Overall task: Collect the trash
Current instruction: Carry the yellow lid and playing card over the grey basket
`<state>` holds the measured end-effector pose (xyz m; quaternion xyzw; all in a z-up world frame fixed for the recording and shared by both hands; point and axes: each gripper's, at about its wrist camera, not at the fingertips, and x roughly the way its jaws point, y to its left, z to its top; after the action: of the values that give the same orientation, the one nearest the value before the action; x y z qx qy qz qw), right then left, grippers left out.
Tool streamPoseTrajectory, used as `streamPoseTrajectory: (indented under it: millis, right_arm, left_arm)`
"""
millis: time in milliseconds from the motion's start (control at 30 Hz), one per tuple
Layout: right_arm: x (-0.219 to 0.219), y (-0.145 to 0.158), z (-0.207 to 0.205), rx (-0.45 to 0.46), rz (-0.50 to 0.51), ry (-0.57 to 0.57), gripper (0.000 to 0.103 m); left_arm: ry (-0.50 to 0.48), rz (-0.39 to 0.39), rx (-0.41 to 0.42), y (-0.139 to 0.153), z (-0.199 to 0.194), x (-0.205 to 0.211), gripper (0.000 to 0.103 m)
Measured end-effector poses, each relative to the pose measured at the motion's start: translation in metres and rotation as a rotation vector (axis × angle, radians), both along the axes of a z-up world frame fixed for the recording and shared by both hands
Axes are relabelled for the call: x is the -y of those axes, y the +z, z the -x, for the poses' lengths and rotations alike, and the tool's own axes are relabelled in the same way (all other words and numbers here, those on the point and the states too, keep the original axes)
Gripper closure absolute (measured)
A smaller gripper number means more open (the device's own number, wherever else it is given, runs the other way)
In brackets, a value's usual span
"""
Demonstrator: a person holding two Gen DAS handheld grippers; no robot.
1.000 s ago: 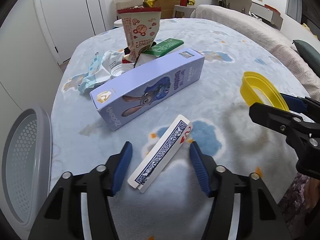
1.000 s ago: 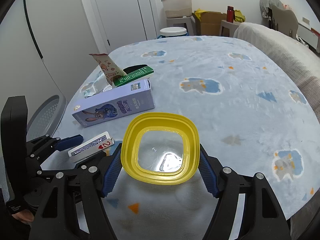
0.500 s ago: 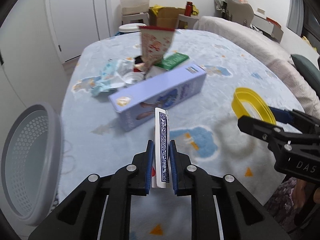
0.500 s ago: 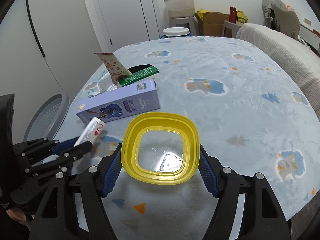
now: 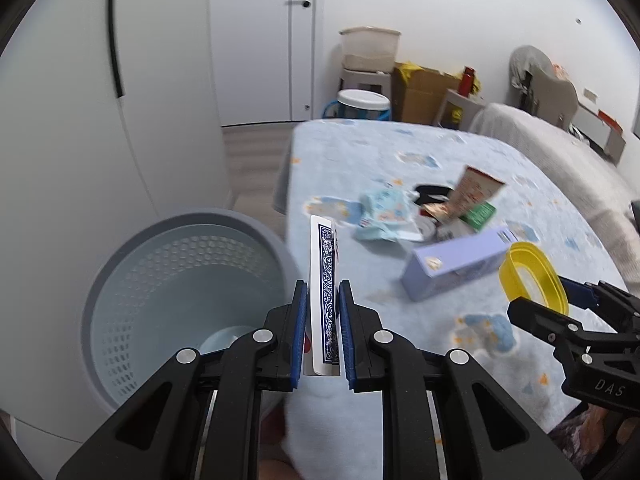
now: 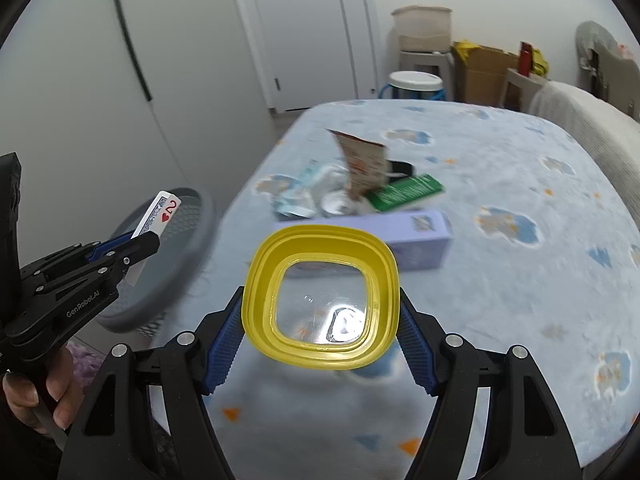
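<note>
My left gripper (image 5: 323,300) is shut on a playing card box (image 5: 323,280) with a blue patterned back, held upright at the table's left edge, beside the grey perforated trash bin (image 5: 132,280). It also shows in the right wrist view (image 6: 160,212), near the bin (image 6: 188,240). My right gripper (image 6: 320,328) is shut on a yellow-rimmed clear plastic container (image 6: 322,300), held above the table; it also shows in the left wrist view (image 5: 532,280).
On the blue patterned tablecloth (image 6: 500,200) lie a lilac carton (image 5: 460,260), a green box (image 6: 404,192), an upright red-and-white snack bag (image 6: 364,160), a crumpled blue wrapper (image 5: 384,212) and a small white lid (image 6: 336,202). Stools and boxes stand by the far wall.
My left gripper closed on the card box, lifted it off the table and swung left toward the bin. My right gripper kept hold of the yellow container and shifted slightly left.
</note>
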<state>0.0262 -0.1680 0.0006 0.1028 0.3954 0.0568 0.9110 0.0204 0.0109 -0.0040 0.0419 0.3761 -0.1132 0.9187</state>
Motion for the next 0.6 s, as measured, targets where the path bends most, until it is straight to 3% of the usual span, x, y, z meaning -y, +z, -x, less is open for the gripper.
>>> streamPoseTrajectory:
  millis: [433,600]
  right_arm:
    - [-0.09,0.039,-0.063,0.076,-0.02,0.205,0.034]
    - [-0.121,0.046,-0.085,0.099,-0.023,0.278,0.034]
  left_arm:
    - [0.202,-0.032,0.067,0.03,-0.022,-0.09,0.087]
    - [0.29,-0.02,0.061,0.028,-0.032,-0.124,0.087]
